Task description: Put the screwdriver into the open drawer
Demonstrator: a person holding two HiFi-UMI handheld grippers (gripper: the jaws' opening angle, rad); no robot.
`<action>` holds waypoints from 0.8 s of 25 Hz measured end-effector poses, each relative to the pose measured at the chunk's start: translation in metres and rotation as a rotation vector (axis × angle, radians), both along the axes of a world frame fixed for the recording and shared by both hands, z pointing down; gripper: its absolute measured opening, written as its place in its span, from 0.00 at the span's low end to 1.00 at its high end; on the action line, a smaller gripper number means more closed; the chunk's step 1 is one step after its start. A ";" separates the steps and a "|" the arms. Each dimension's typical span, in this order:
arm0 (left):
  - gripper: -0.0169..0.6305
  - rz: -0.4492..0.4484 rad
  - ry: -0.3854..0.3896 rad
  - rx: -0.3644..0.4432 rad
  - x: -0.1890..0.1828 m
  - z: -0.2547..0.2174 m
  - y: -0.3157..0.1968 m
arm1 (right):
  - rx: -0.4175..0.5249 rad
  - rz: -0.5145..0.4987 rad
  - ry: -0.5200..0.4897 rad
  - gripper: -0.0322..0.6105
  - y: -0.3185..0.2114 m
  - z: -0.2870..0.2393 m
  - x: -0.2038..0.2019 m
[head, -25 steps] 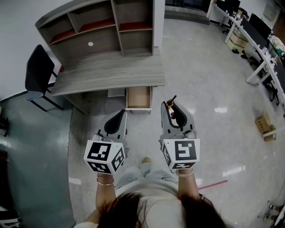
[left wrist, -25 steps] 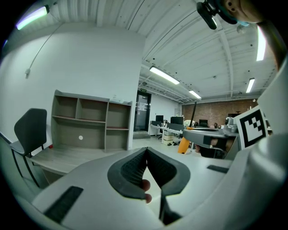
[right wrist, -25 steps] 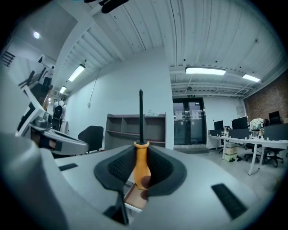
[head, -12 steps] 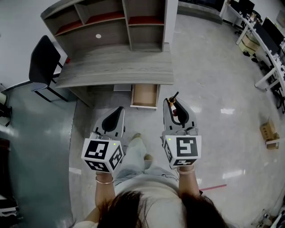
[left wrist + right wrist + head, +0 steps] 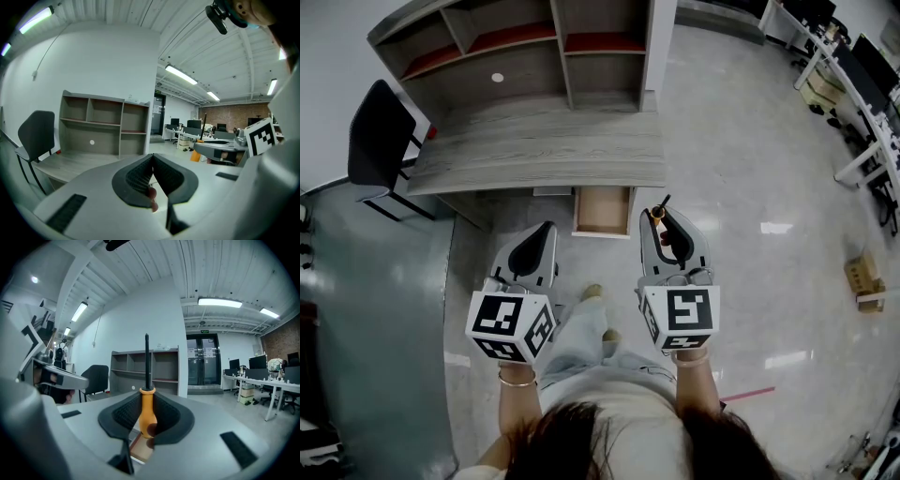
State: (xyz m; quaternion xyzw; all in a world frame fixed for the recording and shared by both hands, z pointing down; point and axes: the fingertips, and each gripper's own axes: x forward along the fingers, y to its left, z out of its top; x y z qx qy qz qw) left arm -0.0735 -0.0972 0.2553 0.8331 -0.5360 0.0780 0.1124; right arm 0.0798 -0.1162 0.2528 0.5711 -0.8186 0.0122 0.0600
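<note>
My right gripper [image 5: 661, 217] [image 5: 147, 404] is shut on the screwdriver [image 5: 147, 412] [image 5: 659, 213], whose orange handle sits between the jaws while the black shaft points up and forward. The open drawer [image 5: 604, 211] [image 5: 142, 447] juts out from under the grey desk [image 5: 544, 150], just left of and beyond the right jaws. It looks empty, with a light wooden bottom. My left gripper [image 5: 546, 232] [image 5: 152, 164] is shut with nothing in it, and hovers over the floor in front of the desk, left of the drawer.
A shelf unit [image 5: 525, 47] stands on the back of the desk. A black chair [image 5: 375, 141] is at the desk's left end. Glossy floor spreads to the right, with white office desks [image 5: 844, 84] and a small cardboard box [image 5: 864, 272] farther off. The person's legs [image 5: 581, 328] show below the grippers.
The view has shifted as the person walks; the desk and drawer now sit slightly nearer the grippers. Both grippers keep their pose, with the screwdriver still held.
</note>
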 end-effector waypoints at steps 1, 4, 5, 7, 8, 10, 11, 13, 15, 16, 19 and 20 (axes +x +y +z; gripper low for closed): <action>0.05 -0.001 0.001 -0.004 -0.003 0.001 -0.006 | -0.003 -0.001 0.004 0.19 -0.006 0.001 -0.003; 0.05 -0.002 0.003 -0.016 -0.010 0.006 -0.025 | -0.012 -0.004 0.021 0.19 -0.024 0.007 -0.011; 0.05 -0.002 0.003 -0.021 -0.013 0.009 -0.031 | -0.015 -0.005 0.026 0.19 -0.030 0.009 -0.013; 0.05 -0.003 0.003 -0.033 -0.016 0.014 -0.042 | -0.021 -0.009 0.034 0.19 -0.040 0.013 -0.018; 0.05 -0.003 0.004 -0.039 -0.018 0.016 -0.046 | -0.025 -0.011 0.037 0.19 -0.044 0.016 -0.019; 0.05 -0.003 0.007 -0.049 -0.020 0.021 -0.055 | -0.034 -0.012 0.045 0.19 -0.053 0.021 -0.022; 0.05 -0.002 0.007 -0.053 -0.022 0.023 -0.060 | -0.038 -0.011 0.050 0.19 -0.058 0.024 -0.024; 0.05 0.001 0.008 -0.059 -0.025 0.026 -0.071 | -0.047 -0.009 0.064 0.19 -0.067 0.032 -0.027; 0.05 0.005 0.008 -0.064 -0.027 0.029 -0.081 | -0.057 -0.009 0.079 0.19 -0.077 0.039 -0.030; 0.05 0.008 0.008 -0.066 -0.028 0.030 -0.085 | -0.062 -0.012 0.085 0.19 -0.080 0.043 -0.032; 0.05 0.016 0.007 -0.074 -0.030 0.033 -0.096 | -0.077 -0.026 0.099 0.19 -0.089 0.054 -0.037; 0.05 0.019 0.008 -0.077 -0.031 0.034 -0.099 | -0.081 -0.031 0.106 0.19 -0.092 0.057 -0.039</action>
